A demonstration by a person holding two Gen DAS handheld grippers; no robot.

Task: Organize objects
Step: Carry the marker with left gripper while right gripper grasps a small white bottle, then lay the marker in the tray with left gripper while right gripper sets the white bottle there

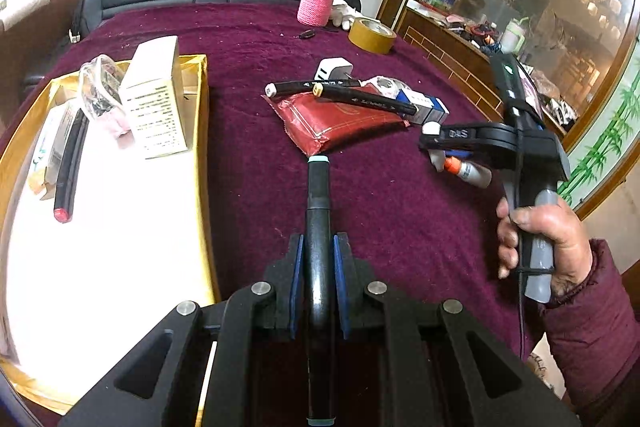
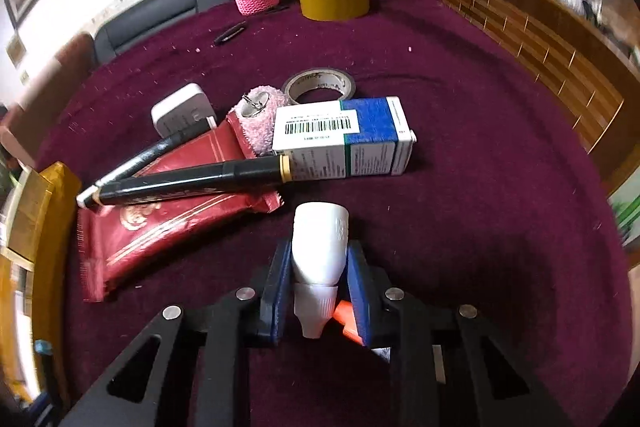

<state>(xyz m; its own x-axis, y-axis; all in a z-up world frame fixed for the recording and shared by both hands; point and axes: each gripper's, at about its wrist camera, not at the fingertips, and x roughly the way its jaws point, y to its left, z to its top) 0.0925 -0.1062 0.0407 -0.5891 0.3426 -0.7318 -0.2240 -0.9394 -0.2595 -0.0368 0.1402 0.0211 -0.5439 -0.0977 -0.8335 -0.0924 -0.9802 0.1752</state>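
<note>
A black marker [image 1: 318, 223] is clamped between the pads of the left gripper [image 1: 318, 247], held above the purple cloth [image 1: 248, 163] beside the gold-rimmed box [image 1: 202, 163]. In the right wrist view, a white bottle [image 2: 320, 247] is gripped by the right gripper [image 2: 320, 267], near the red packet [image 2: 160, 223].

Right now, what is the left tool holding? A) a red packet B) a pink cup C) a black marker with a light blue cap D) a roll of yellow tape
C: the left tool is shut on a black marker whose light blue cap points forward.
</note>
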